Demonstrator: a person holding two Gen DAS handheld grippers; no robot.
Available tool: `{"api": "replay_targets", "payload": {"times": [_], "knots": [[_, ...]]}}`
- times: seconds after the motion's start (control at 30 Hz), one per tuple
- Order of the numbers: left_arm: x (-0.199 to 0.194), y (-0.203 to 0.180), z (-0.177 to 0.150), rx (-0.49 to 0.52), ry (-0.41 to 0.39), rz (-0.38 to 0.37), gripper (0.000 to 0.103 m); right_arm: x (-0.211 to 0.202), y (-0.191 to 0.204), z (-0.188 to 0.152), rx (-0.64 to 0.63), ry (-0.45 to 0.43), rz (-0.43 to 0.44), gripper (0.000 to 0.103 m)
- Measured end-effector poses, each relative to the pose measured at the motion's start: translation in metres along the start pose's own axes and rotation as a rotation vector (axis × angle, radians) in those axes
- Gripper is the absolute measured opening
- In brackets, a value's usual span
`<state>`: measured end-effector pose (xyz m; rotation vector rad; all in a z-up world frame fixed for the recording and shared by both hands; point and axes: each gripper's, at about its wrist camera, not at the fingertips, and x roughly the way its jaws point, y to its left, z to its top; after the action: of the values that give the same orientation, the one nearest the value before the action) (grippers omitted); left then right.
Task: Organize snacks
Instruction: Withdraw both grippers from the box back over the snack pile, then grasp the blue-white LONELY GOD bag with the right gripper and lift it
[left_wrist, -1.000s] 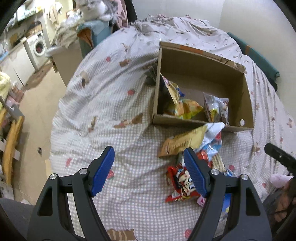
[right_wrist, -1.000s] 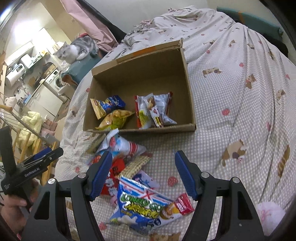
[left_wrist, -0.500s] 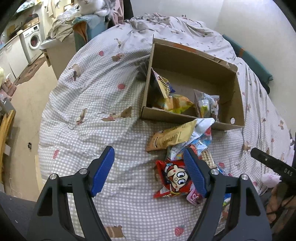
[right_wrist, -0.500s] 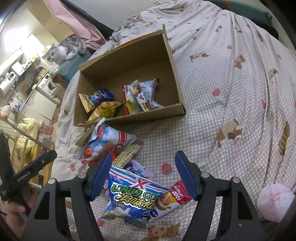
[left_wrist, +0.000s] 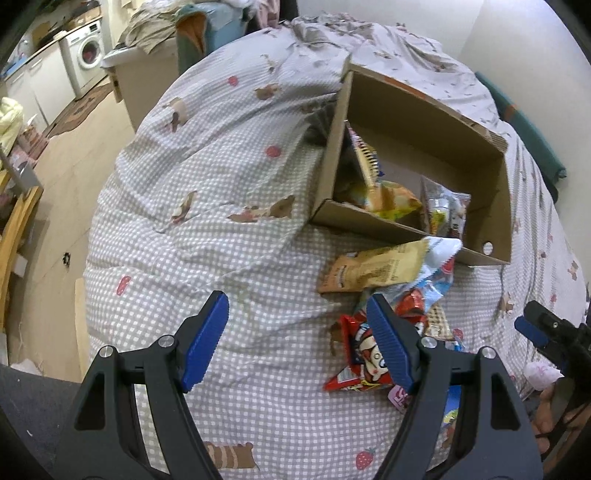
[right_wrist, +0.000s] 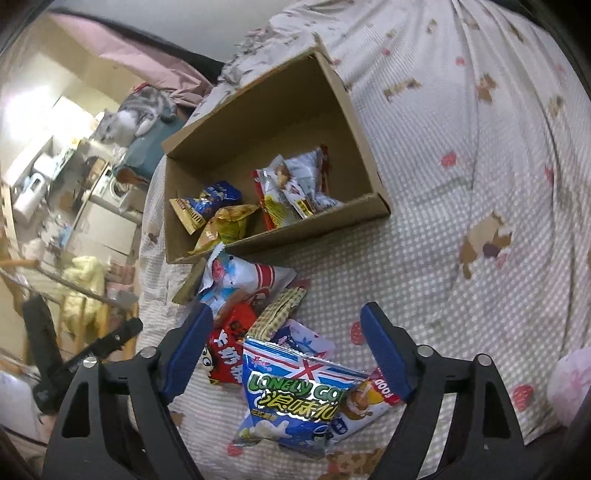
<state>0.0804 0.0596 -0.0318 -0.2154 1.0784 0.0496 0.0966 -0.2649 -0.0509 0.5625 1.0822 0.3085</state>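
An open cardboard box (left_wrist: 406, 110) (right_wrist: 258, 122) lies on the checked bedspread. It holds a yellow packet (right_wrist: 225, 225), a blue packet (right_wrist: 214, 195) and silver-red packets (right_wrist: 295, 184). A pile of snacks lies in front of it: a tan packet (left_wrist: 373, 269), a red cartoon-face packet (left_wrist: 365, 354), a white-blue bag (right_wrist: 243, 280) and a wafer packet (right_wrist: 280, 310). My right gripper (right_wrist: 287, 308) hangs over a blue-white "Lonely God" bag (right_wrist: 306, 398). Its jaws are opening and not touching the bag. My left gripper (left_wrist: 295, 299) stands open over bare bedspread, left of the pile.
The bed's edge drops to the floor (left_wrist: 74, 155) on the left, with a washing machine (left_wrist: 88, 55) beyond. A cat (right_wrist: 136, 118) sits on a teal seat behind the box. A pink ball (right_wrist: 569, 380) lies at the right. A green cushion (left_wrist: 528, 136) lies by the wall.
The right gripper's jaws have spread wider, and it has rolled and sunk slightly toward the blue-white bag. The left gripper has rolled a little and stays open.
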Motion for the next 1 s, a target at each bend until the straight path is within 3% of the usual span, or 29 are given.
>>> {"api": "replay_targets", "payload": {"times": [0.13,0.23,0.3,0.4,0.5,0.6,0.67,0.8,0.83,0.9,1.0], "knots": [[0.005,0.007,0.001,-0.045,0.028,-0.005,0.074,0.021,-0.012,0.001,0.093,0.085,0.046,0.087],[0.008,0.006,0.003,-0.049,0.041,-0.009,0.074,0.041,-0.007,-0.005,0.091,0.178,0.061,0.087],[0.009,0.005,0.003,-0.044,0.042,-0.009,0.074,0.055,0.004,-0.012,0.029,0.256,0.032,0.087],[0.010,0.006,0.003,-0.043,0.052,-0.012,0.074,0.070,0.013,-0.027,-0.049,0.343,-0.084,0.090],[0.013,0.007,0.001,-0.057,0.076,-0.025,0.074,0.068,0.010,-0.038,-0.031,0.375,-0.127,0.090],[0.014,0.005,0.001,-0.065,0.089,-0.043,0.074,0.060,0.001,-0.046,0.047,0.369,-0.104,0.093],[0.012,0.001,0.000,-0.055,0.089,-0.060,0.074,0.068,-0.002,-0.055,0.075,0.427,-0.094,0.093],[0.009,-0.009,-0.001,-0.008,0.073,-0.057,0.074,0.079,0.012,-0.060,0.017,0.444,-0.116,0.093],[0.010,-0.011,-0.002,0.004,0.069,-0.049,0.074,0.082,0.017,-0.060,-0.011,0.440,-0.128,0.092],[0.011,-0.010,-0.002,0.007,0.071,-0.041,0.074,0.086,0.024,-0.061,-0.064,0.444,-0.154,0.068],[0.013,-0.005,-0.004,-0.011,0.079,-0.031,0.074,0.085,0.026,-0.060,-0.074,0.447,-0.143,0.060]]}}
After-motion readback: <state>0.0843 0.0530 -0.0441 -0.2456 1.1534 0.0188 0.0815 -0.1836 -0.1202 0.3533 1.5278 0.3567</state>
